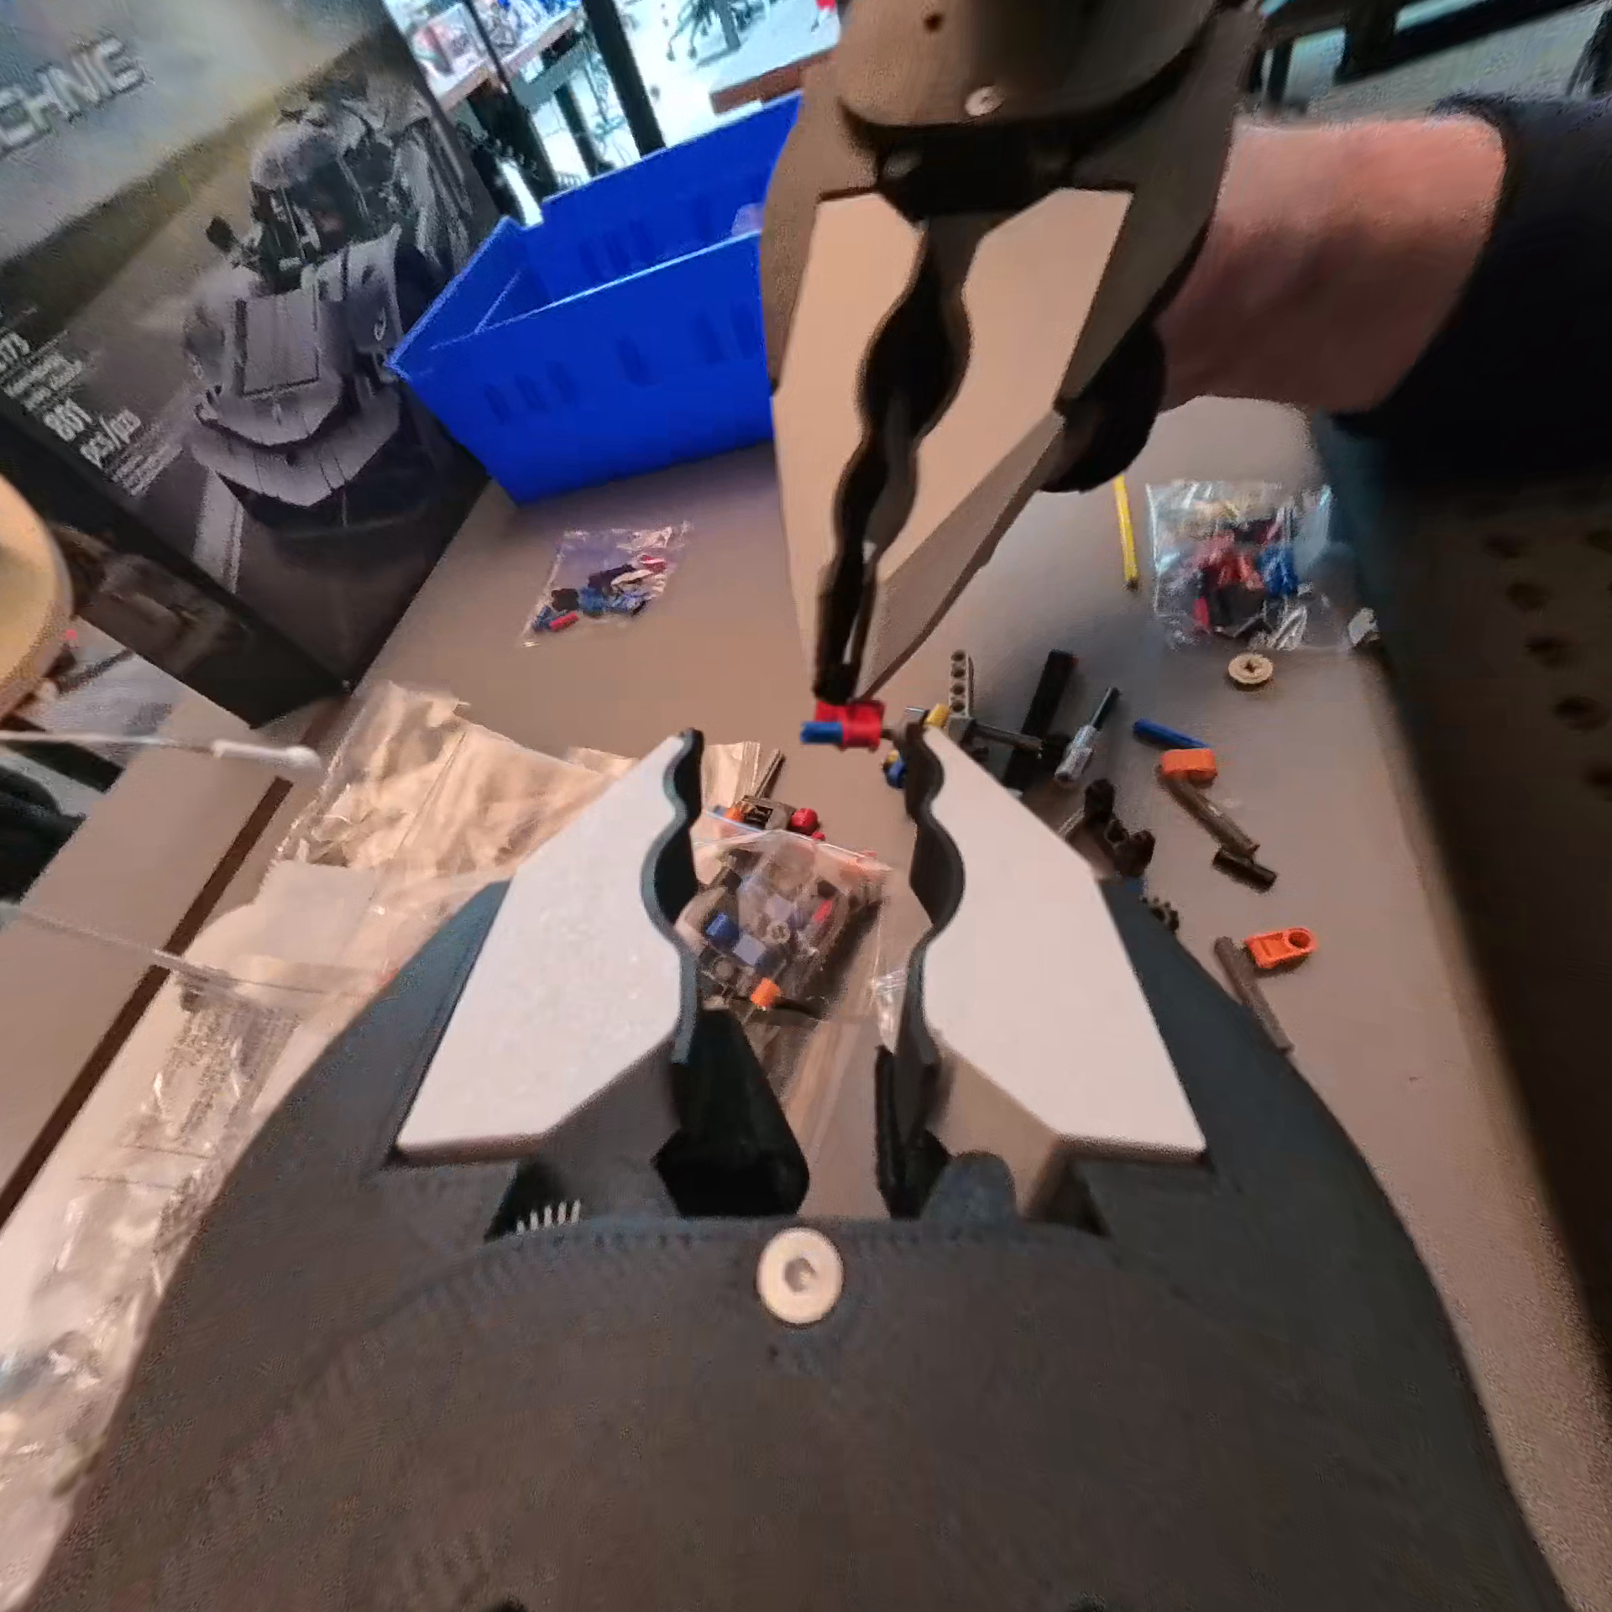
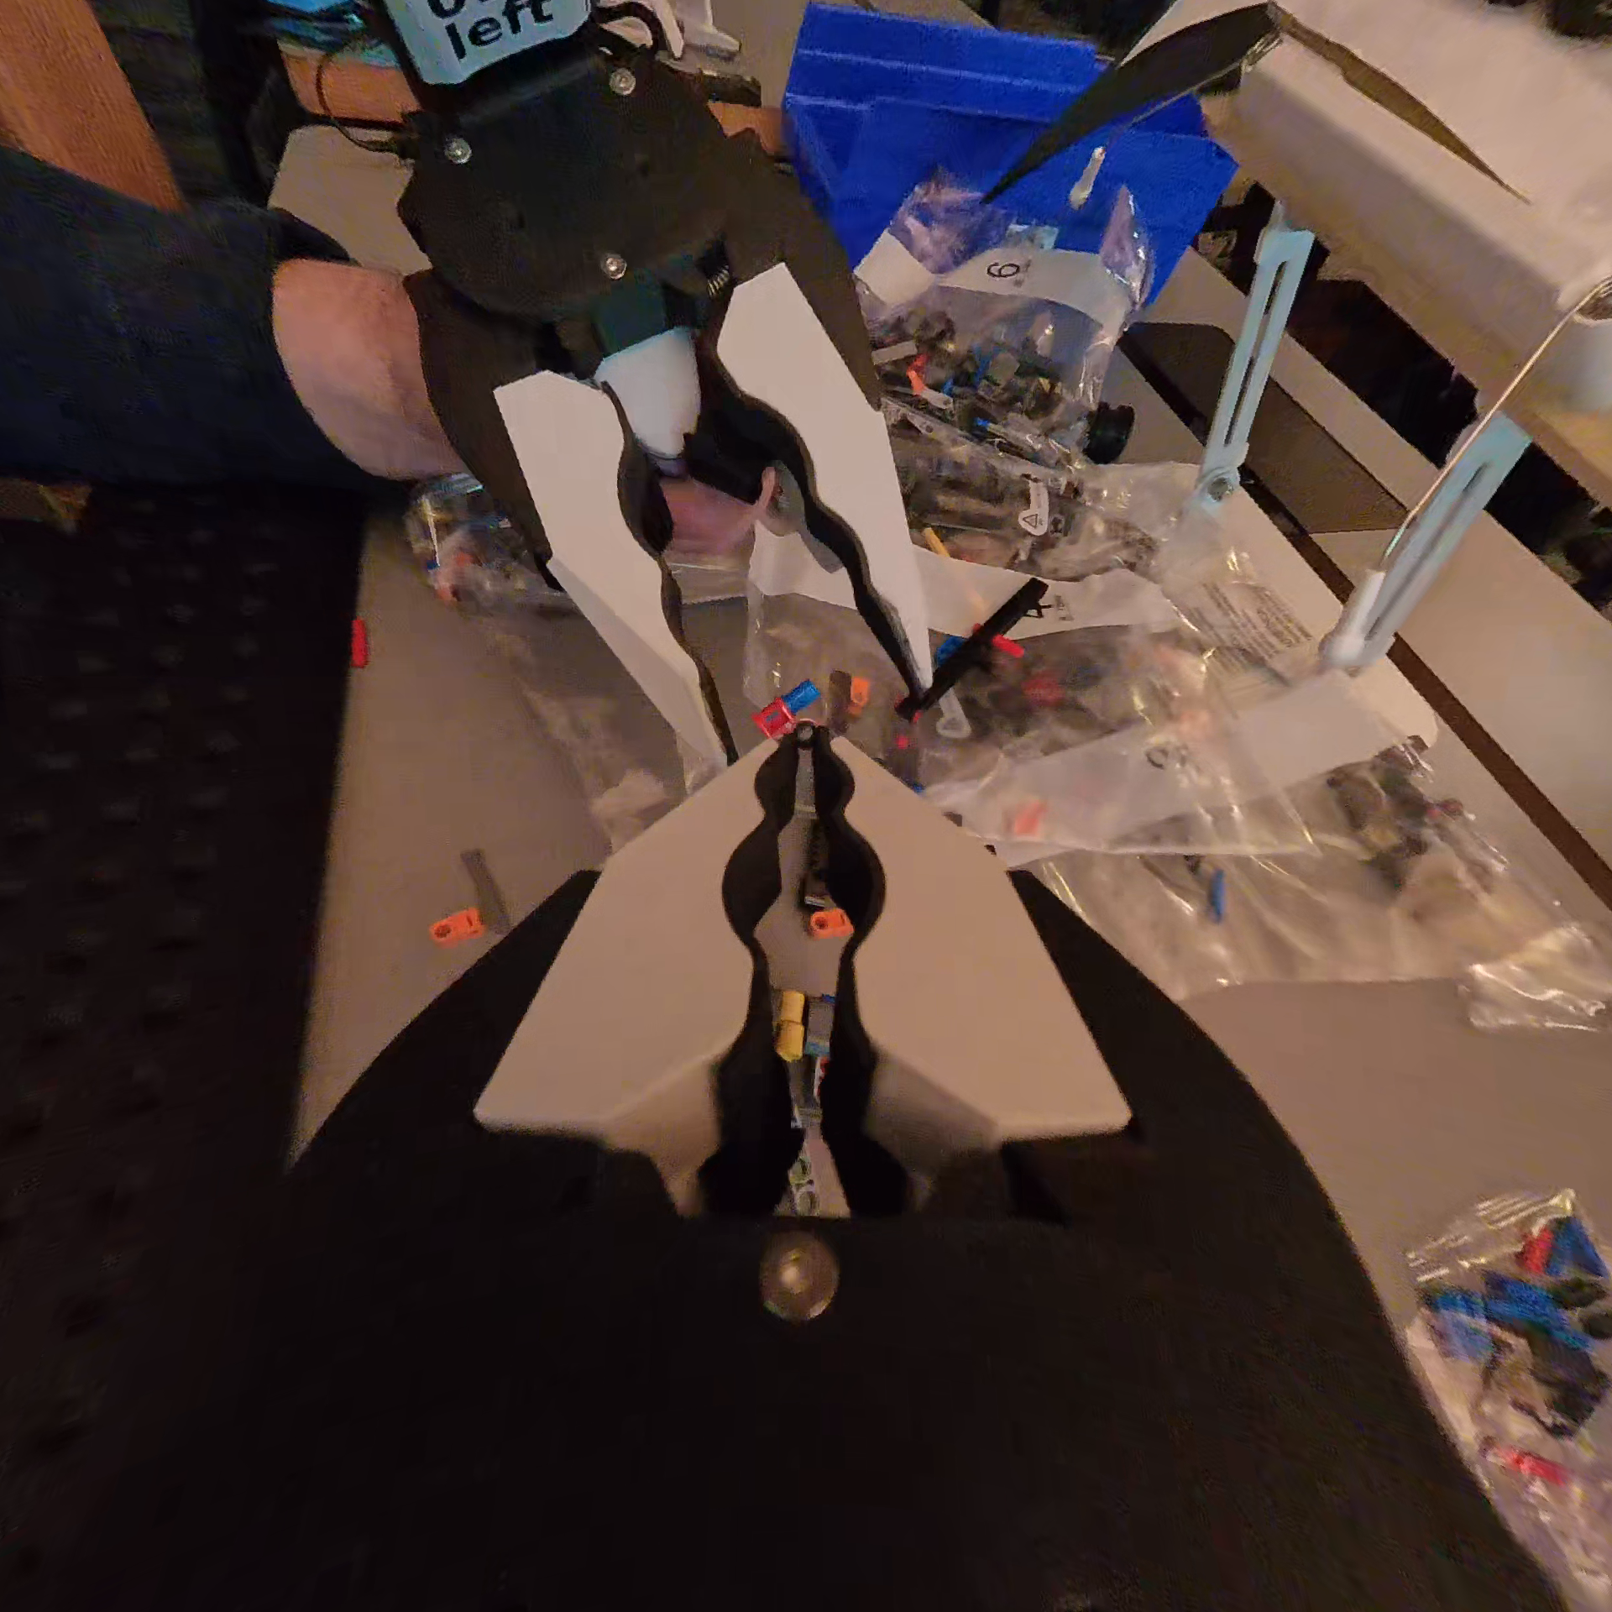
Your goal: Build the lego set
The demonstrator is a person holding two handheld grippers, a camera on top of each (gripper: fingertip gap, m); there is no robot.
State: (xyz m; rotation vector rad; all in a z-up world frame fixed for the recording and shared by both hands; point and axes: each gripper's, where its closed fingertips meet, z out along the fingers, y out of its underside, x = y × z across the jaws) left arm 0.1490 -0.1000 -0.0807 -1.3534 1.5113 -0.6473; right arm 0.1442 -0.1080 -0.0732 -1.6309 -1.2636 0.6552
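The right gripper pinches a small red-and-blue plastic connector piece above the grey table; the left gripper gapes apart, empty.

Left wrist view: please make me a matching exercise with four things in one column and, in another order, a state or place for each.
Things
1. bin
2. left hand-held gripper
3. connector
4. right hand-held gripper

States
A. shut on a red-blue piece
B. open, above a bag of parts
C. blue, at the far side of the table
D. orange, lying on the table at the right

Pairs: 1-C, 2-B, 3-D, 4-A
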